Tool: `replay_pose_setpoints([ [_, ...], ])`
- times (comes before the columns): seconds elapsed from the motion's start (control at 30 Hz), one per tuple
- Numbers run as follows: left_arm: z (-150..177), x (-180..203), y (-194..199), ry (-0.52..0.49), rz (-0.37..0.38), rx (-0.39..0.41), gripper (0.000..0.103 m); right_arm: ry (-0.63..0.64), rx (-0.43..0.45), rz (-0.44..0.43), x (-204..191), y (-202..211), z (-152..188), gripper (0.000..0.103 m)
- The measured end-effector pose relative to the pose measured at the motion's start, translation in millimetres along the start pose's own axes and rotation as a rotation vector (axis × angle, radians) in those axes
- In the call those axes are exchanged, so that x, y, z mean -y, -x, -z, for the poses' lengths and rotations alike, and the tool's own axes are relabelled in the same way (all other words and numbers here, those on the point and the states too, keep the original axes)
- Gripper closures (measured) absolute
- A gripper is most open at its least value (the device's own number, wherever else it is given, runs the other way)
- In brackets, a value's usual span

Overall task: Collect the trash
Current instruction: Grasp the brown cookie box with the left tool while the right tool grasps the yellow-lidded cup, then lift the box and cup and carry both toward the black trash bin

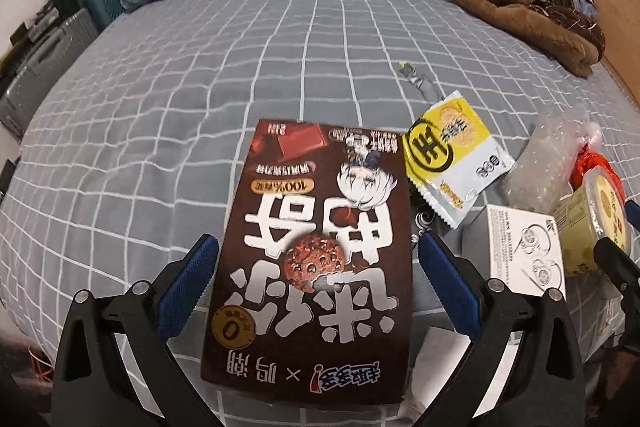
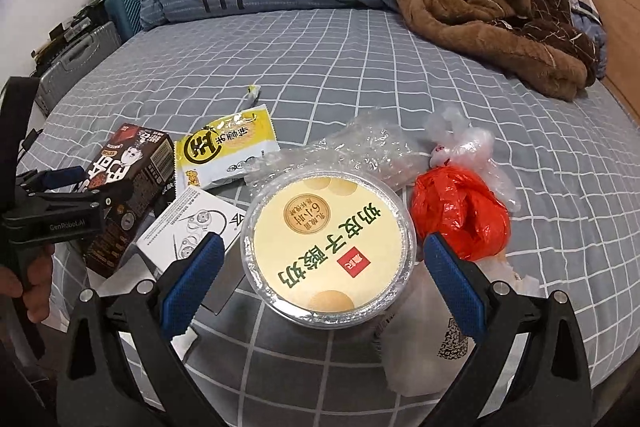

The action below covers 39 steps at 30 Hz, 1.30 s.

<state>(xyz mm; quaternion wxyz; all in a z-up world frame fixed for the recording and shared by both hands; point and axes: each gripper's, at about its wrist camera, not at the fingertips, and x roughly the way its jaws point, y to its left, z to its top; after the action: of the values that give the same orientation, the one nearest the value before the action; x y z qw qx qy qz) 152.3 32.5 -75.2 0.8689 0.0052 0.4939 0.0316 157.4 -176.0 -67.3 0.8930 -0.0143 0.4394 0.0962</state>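
On the bed (image 2: 360, 75), covered by a grey sheet with a white grid, the trash lies clustered near the front edge: a dark brown cookie box (image 1: 312, 251) with white lettering, a round yellow-lidded tub (image 2: 330, 243) with a foil rim, a crumpled red bag (image 2: 460, 215) and a yellow-white snack wrapper (image 1: 452, 159). Left gripper (image 1: 316, 267) fingers are spread wide either side of the box without gripping it. Right gripper (image 2: 320, 275) fingers likewise straddle the tub, wide apart and empty.
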Motion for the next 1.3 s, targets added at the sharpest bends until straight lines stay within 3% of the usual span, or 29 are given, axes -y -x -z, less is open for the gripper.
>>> replay_pose_setpoints([
  [0.4, 2, -1, -3, 0.005, -0.011, 0.002, 0.010, 0.007, -0.017, 0.001, -3, -5, 1, 0.007],
  [0.5, 4, -1, -2, 0.007, -0.013, 0.008, 0.010, 0.009, -0.016, 0.015, -3, -4, 1, 0.018],
  [0.7, 7, -2, 3, 0.025, 0.004, 0.018, 0.011, 0.005, -0.011, 0.009, -2, -1, 1, 0.018],
  [1.3, 8, -3, 54, 0.072, 0.000, 0.106, 0.011, 0.004, 0.056, 0.015, -6, 44, -8, 0.018],
])
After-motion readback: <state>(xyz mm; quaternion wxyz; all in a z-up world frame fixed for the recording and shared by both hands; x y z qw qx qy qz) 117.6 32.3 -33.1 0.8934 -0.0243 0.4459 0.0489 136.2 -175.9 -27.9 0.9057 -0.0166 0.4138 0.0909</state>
